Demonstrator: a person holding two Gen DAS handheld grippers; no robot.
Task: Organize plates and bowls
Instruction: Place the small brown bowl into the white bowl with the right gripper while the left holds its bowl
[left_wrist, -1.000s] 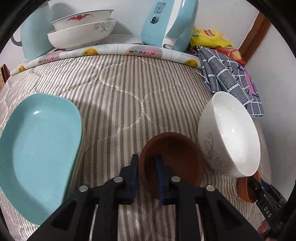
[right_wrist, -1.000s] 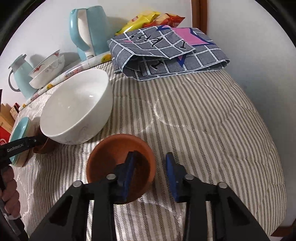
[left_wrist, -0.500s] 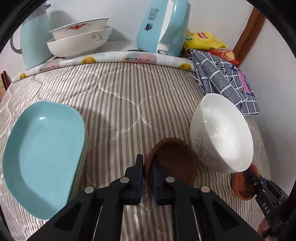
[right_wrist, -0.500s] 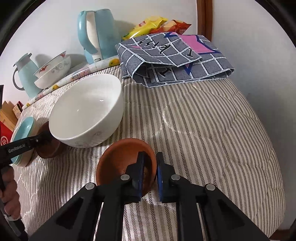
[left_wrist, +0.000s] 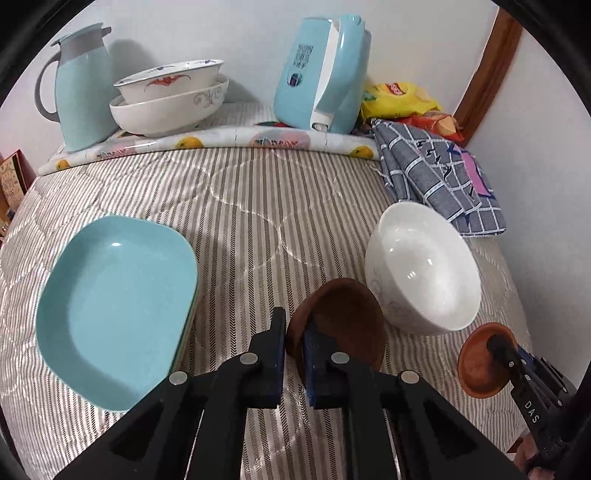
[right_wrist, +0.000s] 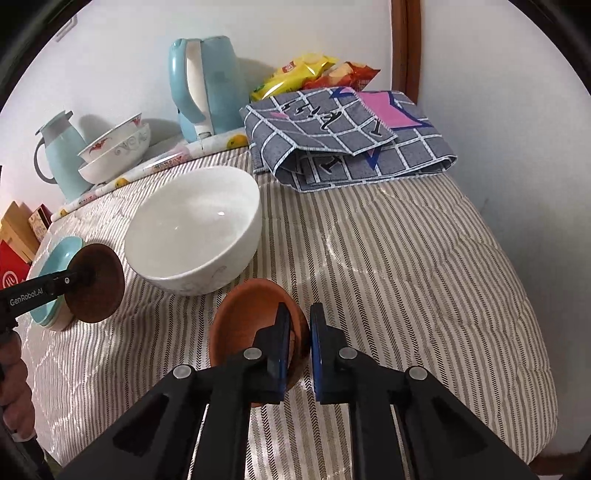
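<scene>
Your left gripper (left_wrist: 294, 343) is pinching the near rim of the dark brown bowl (left_wrist: 341, 321), 1 finger inside and 1 outside, so the bowl hangs tilted with its mouth toward the camera. Your right gripper (right_wrist: 300, 345) is clamped the same way on the rim of the terracotta bowl (right_wrist: 251, 321), which also looks lifted and tilted. Rim grips like these probably suit stacking the 2 small bowls.

The white bowl (left_wrist: 424, 269) sits between them, just beside the dark brown bowl, toward the right edge of the striped quilt (left_wrist: 258, 206). The stacked turquoise plates (left_wrist: 114, 295) lie near the quilt's left edge.

Your open room is the middle of the quilt, between the plates and the white bowl, and the near right corner in the right wrist view. The far edge is crowded: 2 nested patterned bowls (left_wrist: 170, 99), a kettle (left_wrist: 325, 70) and a folded checked cloth (right_wrist: 347, 136). Mind the white bowl as you swing either hand.
</scene>
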